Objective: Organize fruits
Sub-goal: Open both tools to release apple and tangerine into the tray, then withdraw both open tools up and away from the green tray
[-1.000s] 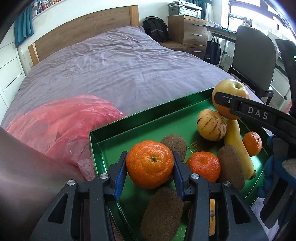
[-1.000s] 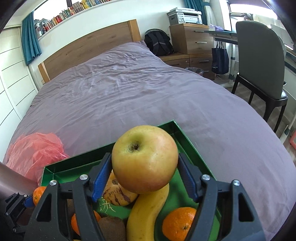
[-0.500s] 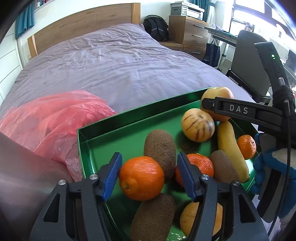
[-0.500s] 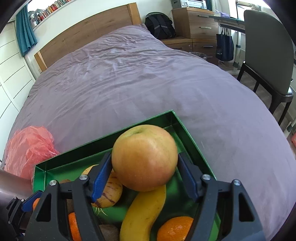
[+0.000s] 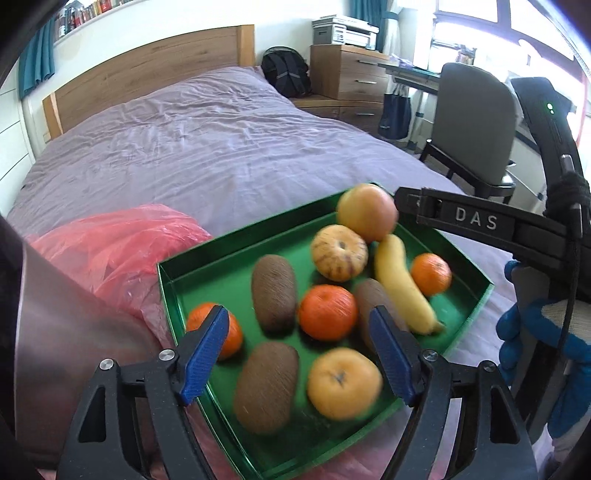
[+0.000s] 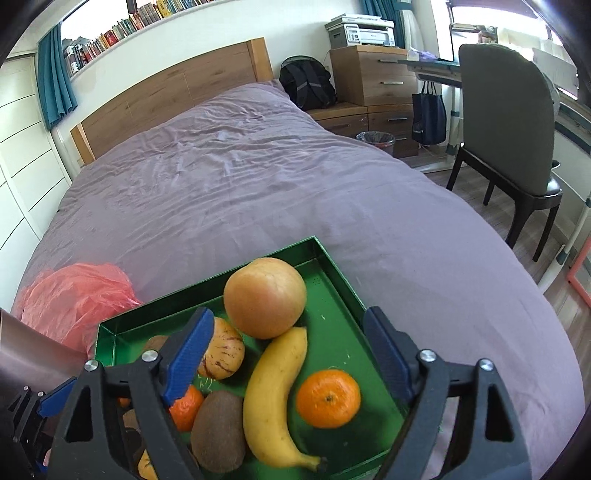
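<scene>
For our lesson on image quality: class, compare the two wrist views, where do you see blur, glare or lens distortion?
Left wrist view: motion blur smears the near orange fruit and kiwi, and the window is blown out. Right wrist view: sharper, the banana is crisp; fisheye bends the bed edges, and corners darken.

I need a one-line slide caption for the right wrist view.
Open right gripper above a green tray of fruit on a bed: apple, banana, mandarin.
</scene>
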{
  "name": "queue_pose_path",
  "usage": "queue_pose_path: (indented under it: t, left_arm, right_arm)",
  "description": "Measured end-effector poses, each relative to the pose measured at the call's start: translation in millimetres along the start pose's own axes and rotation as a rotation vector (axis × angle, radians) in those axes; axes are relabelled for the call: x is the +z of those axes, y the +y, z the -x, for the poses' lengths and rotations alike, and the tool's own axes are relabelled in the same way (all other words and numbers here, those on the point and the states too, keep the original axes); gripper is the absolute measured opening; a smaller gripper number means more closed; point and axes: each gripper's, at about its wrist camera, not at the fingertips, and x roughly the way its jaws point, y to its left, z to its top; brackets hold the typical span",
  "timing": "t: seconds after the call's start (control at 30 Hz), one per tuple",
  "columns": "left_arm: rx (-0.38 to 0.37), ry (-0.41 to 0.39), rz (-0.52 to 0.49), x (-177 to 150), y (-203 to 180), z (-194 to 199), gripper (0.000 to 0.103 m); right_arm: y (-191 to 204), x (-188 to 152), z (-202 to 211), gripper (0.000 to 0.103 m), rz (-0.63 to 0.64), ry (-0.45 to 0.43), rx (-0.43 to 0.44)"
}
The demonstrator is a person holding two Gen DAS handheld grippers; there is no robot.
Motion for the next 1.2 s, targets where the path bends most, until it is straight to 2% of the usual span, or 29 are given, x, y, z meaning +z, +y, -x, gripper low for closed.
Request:
queue_pose_path:
  t: [0.2, 0.4, 0.7, 1.0, 1.1, 1.2]
  left_arm:
    - [-0.052, -0.029, -0.031, -22.7, -16.2, 52.5, 0.077]
    - [-0.059, -0.06, -0.057, -48.5, -12.6, 109.7, 0.082]
    - [0.012, -0.091, -0.036, -96.1, 29.7, 186.0, 0.082]
    - [0.096, -0.108, -0.018, -147.5, 73.8, 239.3, 0.082]
    - [0.115, -0.112, 0.005, -163.5, 90.4, 255.3, 0.092]
    - [0.14, -0.128, 0.02, -179.4, 107.2, 273.0, 0.095]
  right_arm:
    - [7.2, -23.2, 56.1, 0.103, 0.026, -0.032, -0.007]
    - [25.8, -52.4, 113.4, 0.103, 0.046, -0.061, 0.013]
    - [79.2, -95.0, 195.6, 0.103, 0.1, -0.109, 0.062]
    - [129.5, -137.1, 245.4, 0.103, 0.123, -0.122, 0.103]
    - [148.6, -151.0, 256.1, 0.103, 0.142, -0.12, 0.119]
    - [171.1, -165.8, 268.8, 0.103, 0.179, -0.122, 0.149]
